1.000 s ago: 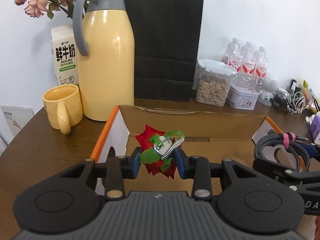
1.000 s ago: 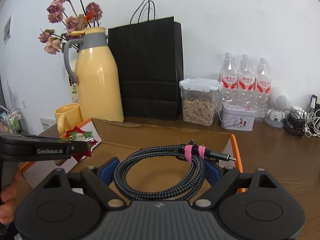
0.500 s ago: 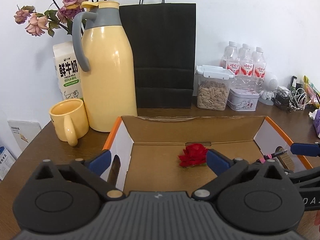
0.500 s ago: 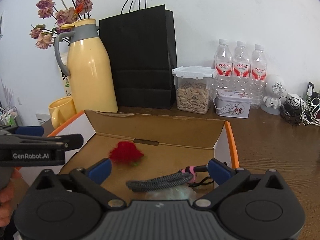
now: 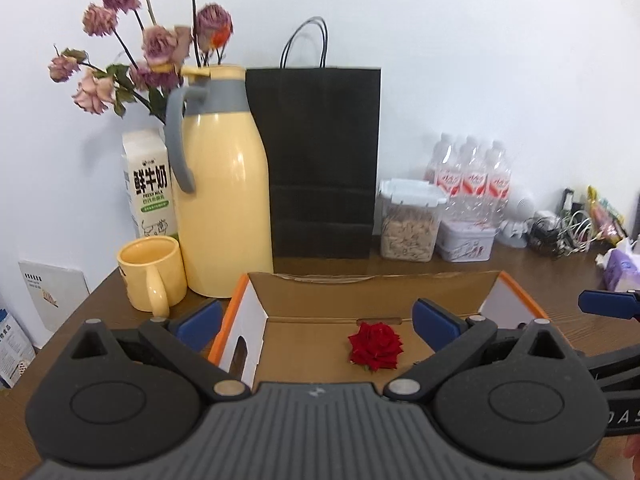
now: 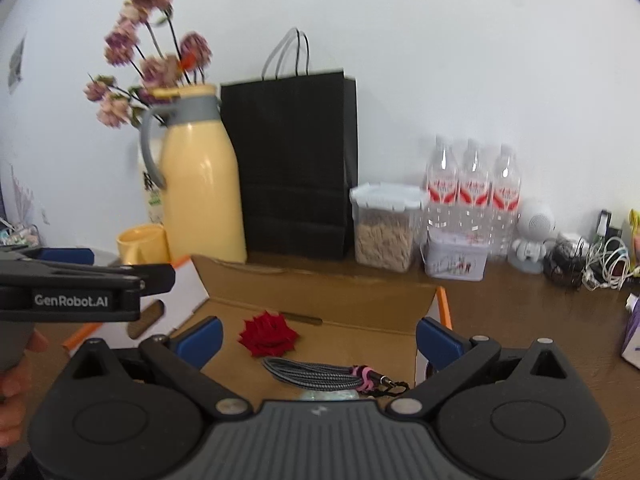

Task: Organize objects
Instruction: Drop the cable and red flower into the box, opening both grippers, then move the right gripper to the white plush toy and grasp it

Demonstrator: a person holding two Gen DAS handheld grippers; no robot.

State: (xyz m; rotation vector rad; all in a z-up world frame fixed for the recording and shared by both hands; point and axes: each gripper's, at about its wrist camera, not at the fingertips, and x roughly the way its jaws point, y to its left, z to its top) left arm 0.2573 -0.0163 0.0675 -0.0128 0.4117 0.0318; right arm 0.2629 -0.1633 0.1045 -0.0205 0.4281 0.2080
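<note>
Left wrist view: the left gripper [image 5: 316, 322] stands spread wide and empty, its blue pads on either side of the open cardboard box [image 5: 514, 294]. Its jaws have just been opening, and nothing sits between them now. The red rose [image 5: 375, 346] lies on the box floor at about 1 o'clock from the midpoint of the fingers, nearer the right pad, below the slot in the back wall. It is roundish, so no long axis counts. At 3 o'clock the right gripper [image 5: 612, 304] shows only as one blue tip and a black bar — its other finger is cut off by the edge.

Right wrist view: the right gripper is likewise wide and bare. The coiled cable [image 6: 320, 374] lies flat in the box straight ahead at 12 o'clock, close to the fingers, its long axis running 9 to 3 with the pink tie and plug at the right end. The rose lies beyond it toward 11 o'clock. Something pale under the coil's near edge is hidden by the gripper body — I cannot tell what. Blur softens the far shelf clutter.
</note>
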